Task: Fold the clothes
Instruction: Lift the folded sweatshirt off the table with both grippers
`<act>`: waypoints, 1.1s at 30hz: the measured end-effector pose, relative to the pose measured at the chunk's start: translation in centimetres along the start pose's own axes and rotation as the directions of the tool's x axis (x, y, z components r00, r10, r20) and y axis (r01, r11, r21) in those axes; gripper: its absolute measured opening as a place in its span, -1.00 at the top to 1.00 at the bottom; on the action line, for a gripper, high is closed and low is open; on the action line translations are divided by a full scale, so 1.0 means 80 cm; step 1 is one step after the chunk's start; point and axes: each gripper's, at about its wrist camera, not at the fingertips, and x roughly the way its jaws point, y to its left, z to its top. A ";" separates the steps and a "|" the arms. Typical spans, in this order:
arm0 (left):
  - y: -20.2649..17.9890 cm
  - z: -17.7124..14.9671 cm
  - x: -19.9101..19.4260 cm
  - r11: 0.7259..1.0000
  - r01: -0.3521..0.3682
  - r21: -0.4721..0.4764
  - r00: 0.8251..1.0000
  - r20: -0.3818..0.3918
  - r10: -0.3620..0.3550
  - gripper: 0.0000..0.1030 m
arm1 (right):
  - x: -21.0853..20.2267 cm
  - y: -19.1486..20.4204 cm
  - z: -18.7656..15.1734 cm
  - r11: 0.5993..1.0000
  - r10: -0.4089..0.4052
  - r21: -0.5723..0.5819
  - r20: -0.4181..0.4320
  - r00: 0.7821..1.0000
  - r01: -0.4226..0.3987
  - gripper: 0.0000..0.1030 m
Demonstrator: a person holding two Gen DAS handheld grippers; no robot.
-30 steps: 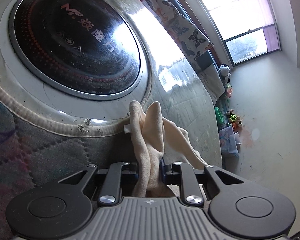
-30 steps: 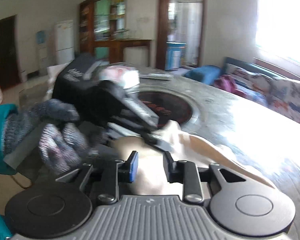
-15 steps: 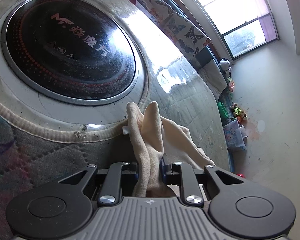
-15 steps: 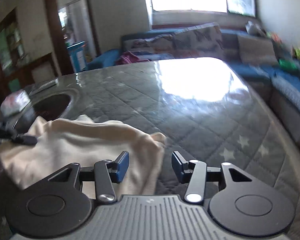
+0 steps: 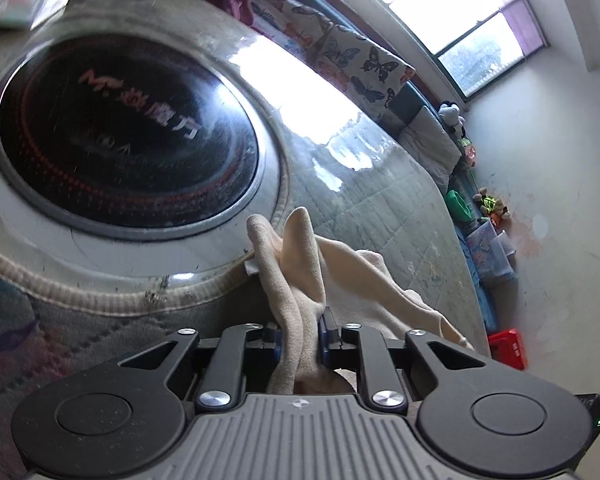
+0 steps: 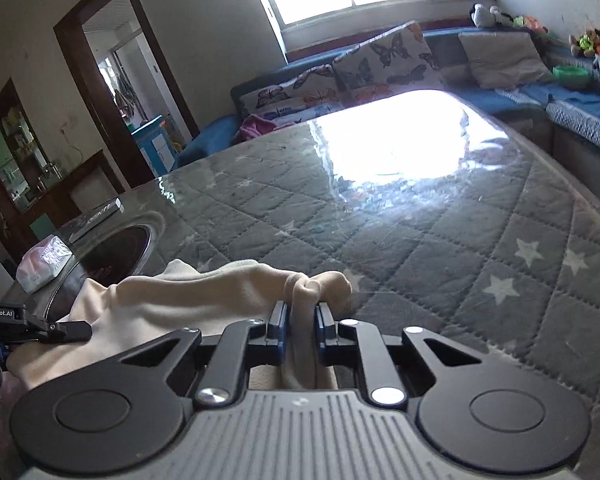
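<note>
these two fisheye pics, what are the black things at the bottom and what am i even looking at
The black parts are two handheld grippers: a person holds one in each hand, no robot arm. Each picture comes from a camera riding on one gripper, looking along its fingers.

In the left wrist view, the left gripper is closing on a bunched cream garment. Beyond it sits a round dark cooktop set into the table.

In the right wrist view, the right gripper is closing on another part of the same garment, which lies on the quilted grey table cover. The left gripper shows at that picture's left edge.
</note>
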 end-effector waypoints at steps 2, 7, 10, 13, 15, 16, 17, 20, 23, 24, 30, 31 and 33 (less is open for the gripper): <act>-0.010 0.002 -0.002 0.999 0.003 0.032 1.000 0.007 -0.004 0.69 | -0.011 0.002 0.001 1.000 0.006 -0.009 0.021 1.000 -0.006 0.77; -0.045 0.007 -0.005 0.994 0.039 0.107 0.999 0.026 -0.042 0.70 | -0.043 0.006 0.013 0.999 0.002 -0.042 0.081 0.997 0.001 0.78; -0.068 0.007 0.001 0.988 0.054 0.146 0.998 0.021 -0.058 0.71 | -0.059 0.002 0.024 0.998 -0.022 -0.052 0.113 0.993 0.028 0.79; -0.094 0.007 0.014 0.982 0.078 0.173 0.997 0.014 -0.081 0.71 | -0.072 -0.008 0.034 0.996 -0.055 -0.061 0.134 0.989 0.064 0.79; -0.113 0.007 0.025 0.977 0.100 0.186 0.995 0.006 -0.103 0.71 | -0.083 -0.019 0.046 0.991 -0.097 -0.072 0.154 0.983 0.109 0.79; -0.122 0.007 0.031 0.975 0.112 0.194 0.994 0.000 -0.114 0.71 | -0.087 -0.024 0.052 0.989 -0.115 -0.073 0.162 0.980 0.128 0.79; -0.133 0.006 0.037 0.972 0.122 0.202 0.992 -0.008 -0.123 0.71 | -0.091 -0.030 0.057 0.987 -0.133 -0.072 0.169 0.977 0.147 0.79; -0.164 0.004 0.058 0.963 0.154 0.221 0.988 -0.027 -0.152 0.71 | -0.103 -0.049 0.074 0.977 -0.184 -0.075 0.193 0.964 0.202 0.79; -0.193 0.004 0.080 0.955 0.178 0.237 0.984 -0.040 -0.173 0.71 | -0.111 -0.067 0.091 0.963 -0.238 -0.075 0.216 0.947 0.259 0.79; -0.202 0.004 0.087 0.952 0.186 0.242 0.983 -0.047 -0.180 0.71 | -0.111 -0.074 0.095 0.959 -0.253 -0.070 0.217 0.943 0.273 0.79; -0.232 -0.005 0.129 0.942 0.214 0.257 0.974 -0.124 -0.188 0.71 | -0.098 -0.117 0.111 0.937 -0.332 -0.041 0.201 0.922 0.346 0.79; -0.233 -0.009 0.137 0.942 0.210 0.262 0.974 -0.141 -0.178 0.71 | -0.091 -0.124 0.110 0.935 -0.341 -0.035 0.187 0.921 0.353 0.79; -0.231 -0.018 0.155 0.945 0.189 0.267 0.973 -0.180 -0.144 0.71 | -0.080 -0.134 0.107 0.931 -0.354 -0.027 0.162 0.921 0.363 0.79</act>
